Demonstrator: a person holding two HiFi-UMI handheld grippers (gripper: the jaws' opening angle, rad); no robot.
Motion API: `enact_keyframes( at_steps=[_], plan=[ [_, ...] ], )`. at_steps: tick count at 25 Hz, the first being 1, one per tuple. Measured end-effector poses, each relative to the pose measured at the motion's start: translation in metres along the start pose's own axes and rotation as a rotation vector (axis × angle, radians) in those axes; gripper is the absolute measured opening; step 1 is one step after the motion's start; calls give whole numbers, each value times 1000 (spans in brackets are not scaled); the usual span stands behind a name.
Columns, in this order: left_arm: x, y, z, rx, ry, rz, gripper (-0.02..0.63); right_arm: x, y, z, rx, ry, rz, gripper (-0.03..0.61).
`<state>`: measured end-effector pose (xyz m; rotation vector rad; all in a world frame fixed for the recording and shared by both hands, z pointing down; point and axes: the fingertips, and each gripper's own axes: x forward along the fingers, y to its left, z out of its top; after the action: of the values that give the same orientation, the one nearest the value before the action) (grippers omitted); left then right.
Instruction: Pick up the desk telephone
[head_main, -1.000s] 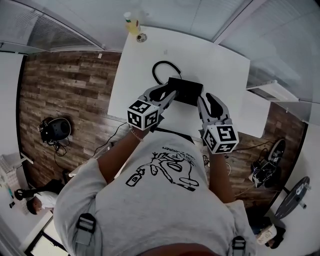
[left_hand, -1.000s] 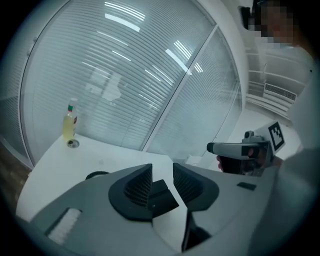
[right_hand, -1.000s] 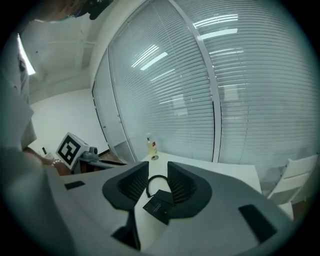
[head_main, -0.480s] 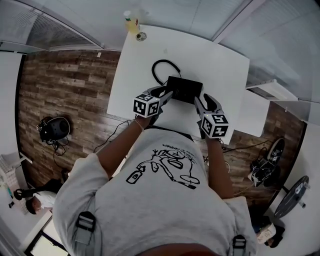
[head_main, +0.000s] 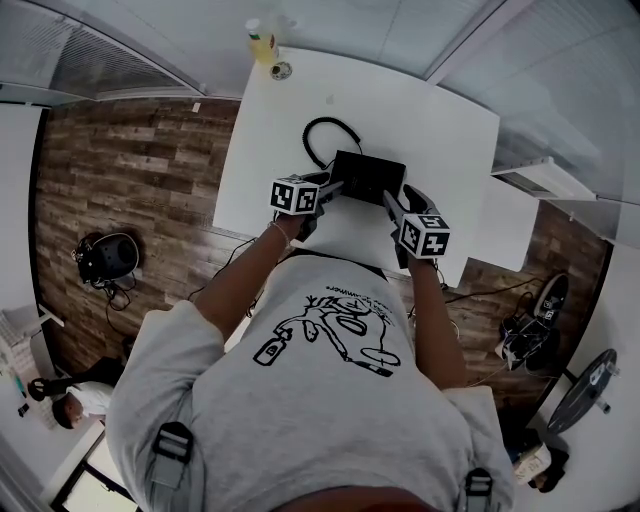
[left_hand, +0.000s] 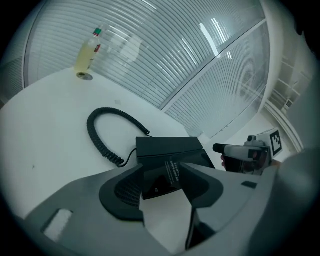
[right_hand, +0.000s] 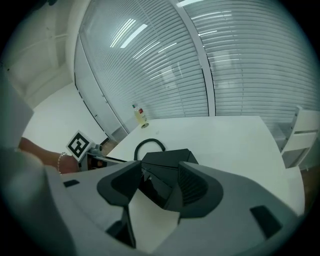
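The black desk telephone (head_main: 368, 178) lies on the white table (head_main: 420, 110), its coiled cord (head_main: 318, 140) looping behind it. My left gripper (head_main: 335, 190) is at the phone's left end and my right gripper (head_main: 392, 200) at its right end. In the left gripper view the phone (left_hand: 167, 150) has its near corner between the left gripper's (left_hand: 161, 182) opening jaws. In the right gripper view the phone (right_hand: 165, 162) likewise sits between the right gripper's (right_hand: 159, 187) opening jaws. Neither pair of pads visibly presses on it.
A bottle of yellowish liquid (head_main: 263, 45) and a small round cap (head_main: 283, 73) stand at the table's far left corner. Window blinds (right_hand: 235, 65) run behind the table. A white chair (right_hand: 300, 135) stands at the right. Wood floor with cables and bags surrounds the table.
Both grippers have sunk toward the table together with the phone, their marker cubes looking smaller in the head view. The phone now rests on the tabletop.
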<state>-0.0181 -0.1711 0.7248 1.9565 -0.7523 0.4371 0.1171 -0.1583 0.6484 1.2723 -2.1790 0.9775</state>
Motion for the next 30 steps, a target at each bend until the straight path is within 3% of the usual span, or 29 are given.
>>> enact_keyframes(
  at_steps=[9, 16, 30],
  plan=[
    [22, 17, -10, -98, 36, -56, 261, 20, -17, -23, 74, 59, 8, 224],
    [33, 10, -9, -101, 53, -106, 261, 35, -21, -41, 141, 98, 45, 229],
    [26, 7, -6, -75, 68, -61, 259, 35, -18, -41, 179, 112, 73, 222]
  ],
)
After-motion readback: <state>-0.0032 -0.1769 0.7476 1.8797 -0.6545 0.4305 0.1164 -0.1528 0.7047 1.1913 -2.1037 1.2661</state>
